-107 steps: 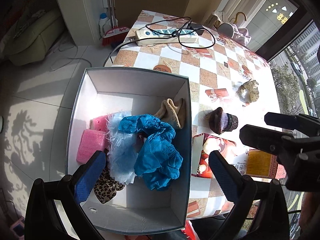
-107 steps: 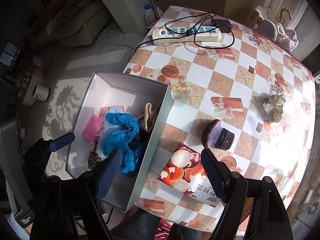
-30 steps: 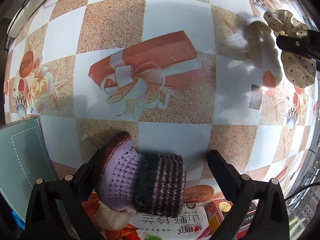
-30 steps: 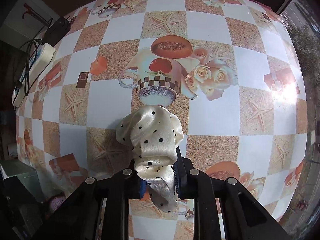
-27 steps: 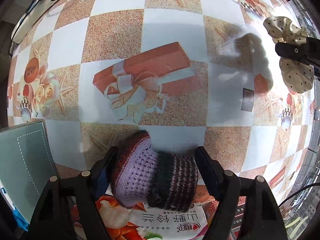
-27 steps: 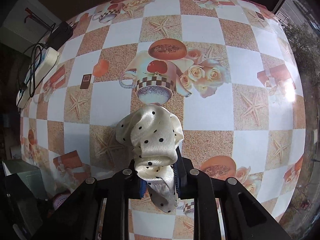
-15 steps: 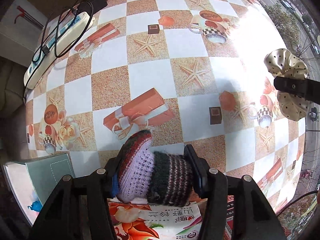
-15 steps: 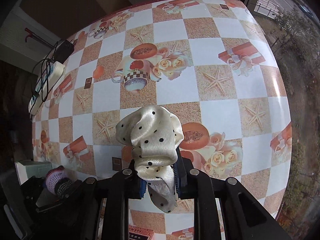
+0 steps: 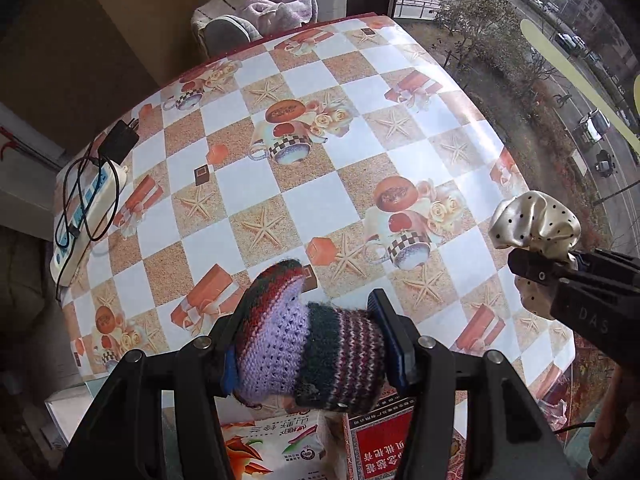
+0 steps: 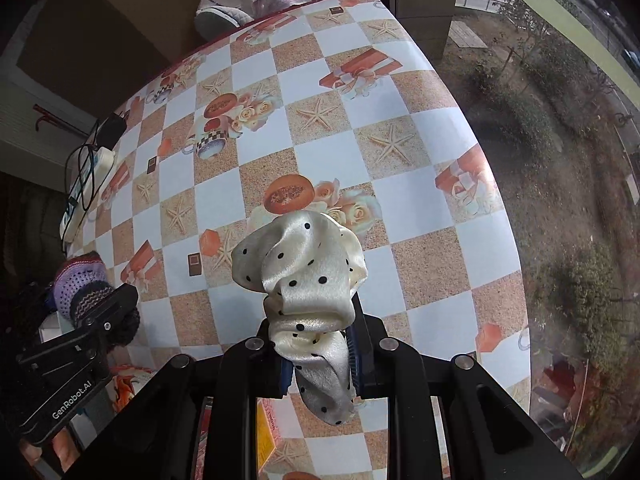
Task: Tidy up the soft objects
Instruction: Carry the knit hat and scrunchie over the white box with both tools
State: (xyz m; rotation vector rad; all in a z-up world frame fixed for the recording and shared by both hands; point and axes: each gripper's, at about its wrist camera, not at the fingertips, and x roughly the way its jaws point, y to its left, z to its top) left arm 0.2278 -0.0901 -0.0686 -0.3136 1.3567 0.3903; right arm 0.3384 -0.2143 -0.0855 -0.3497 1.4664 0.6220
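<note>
While you hold both tools above the desk (image 9: pixel 256 184), each one carries a soft thing clear of the checked cloth. Your left gripper (image 9: pixel 310 346) has its fingers (image 9: pixel 394 336) pressed onto a knitted hat (image 9: pixel 308 344), lilac and red at one end and dark striped at the other; the fingers closed in on it within the last second, and the hat now sits squeezed between the blue pads, lifted off the surface. Below it, at the near edge of the desk, lie a printed snack bag (image 9: pixel 276 448) and a red packet (image 9: pixel 378 440), side by side.

Your right gripper (image 10: pixel 318 346) has its fingers drawn narrow, pinching a cream satin scrunchie (image 10: pixel 304 268) with black dots; most of the fabric billows above the fingertips and a tail hangs down between the fingers. In the left wrist view the same scrunchie (image 9: pixel 534 224) shows at the right, raised over the desk's edge by the window.

At the far left of the desk a white power strip (image 9: pixel 86 216) lies with black cables looped over it and a black adapter (image 9: pixel 118 142) plugged in. Beyond the far end, a lilac towel (image 9: pixel 280 4) is draped over a chair.
</note>
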